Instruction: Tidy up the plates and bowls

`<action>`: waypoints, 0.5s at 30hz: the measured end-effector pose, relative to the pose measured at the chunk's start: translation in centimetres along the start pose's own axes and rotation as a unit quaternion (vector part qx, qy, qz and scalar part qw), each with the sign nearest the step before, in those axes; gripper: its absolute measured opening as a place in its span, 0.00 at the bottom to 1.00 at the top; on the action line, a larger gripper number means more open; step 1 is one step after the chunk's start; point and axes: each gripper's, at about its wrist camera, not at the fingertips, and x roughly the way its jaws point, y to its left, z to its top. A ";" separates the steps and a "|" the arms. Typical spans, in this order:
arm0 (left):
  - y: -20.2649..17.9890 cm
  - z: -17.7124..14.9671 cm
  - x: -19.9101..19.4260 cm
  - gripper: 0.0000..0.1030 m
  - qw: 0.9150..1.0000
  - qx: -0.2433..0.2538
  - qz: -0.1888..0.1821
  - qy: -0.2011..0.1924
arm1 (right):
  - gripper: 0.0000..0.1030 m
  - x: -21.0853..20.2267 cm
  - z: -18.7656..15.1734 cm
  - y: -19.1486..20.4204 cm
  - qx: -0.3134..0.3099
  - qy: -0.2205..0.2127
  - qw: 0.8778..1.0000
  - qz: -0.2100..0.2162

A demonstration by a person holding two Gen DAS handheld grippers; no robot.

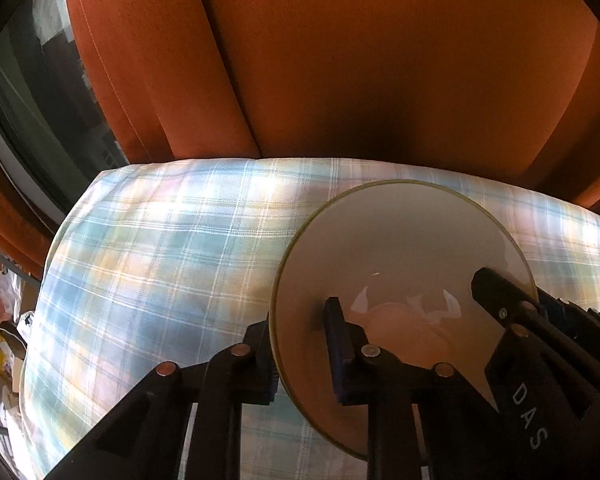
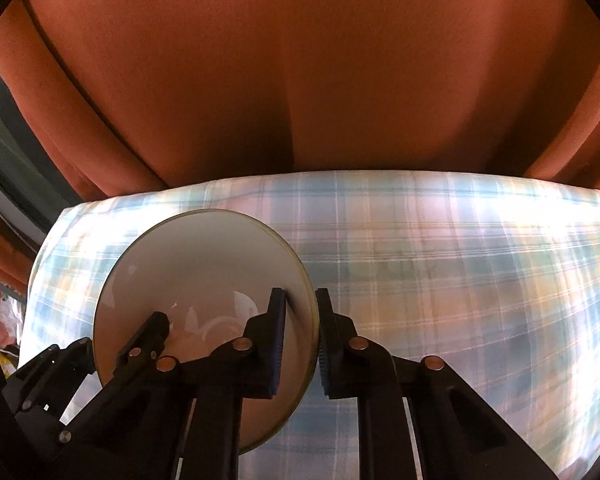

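Surface: a bed (image 1: 148, 264) under a pale plaid cover of blue, white and yellow checks, sunlit in patches. Behind its far edge hangs a rust-orange curtain (image 1: 340, 60), folds running down to the cover. Far left, a dark window frame (image 1: 28, 128); below it, at the bed's left edge, blurred clutter I cannot make out.

One white bowl (image 1: 400, 248) with a thin greenish rim sits on the cover, near side of the bed. The left hand-held gripper (image 1: 300, 344) is pressed together on the bowl's left rim, one finger inside, one outside. The right hand-held gripper (image 2: 302, 340) pinches the opposite rim the same way.

Open room: the plaid cover lies bare to the left of the bowl, to its right, and on toward the curtain. The bed's left edge rounds off and drops away.
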 end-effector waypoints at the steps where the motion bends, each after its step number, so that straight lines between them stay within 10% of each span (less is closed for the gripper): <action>1: 0.1 0.0 0.1 0.17 1.000 0.000 -0.002 0.002 | 0.17 0.0 0.0 0.0 0.001 0.002 1.000 -0.001; 15: 1.6 0.7 -4.7 0.17 1.000 0.006 -0.008 -0.020 | 0.17 -4.0 0.7 1.6 0.001 -0.010 1.000 -0.007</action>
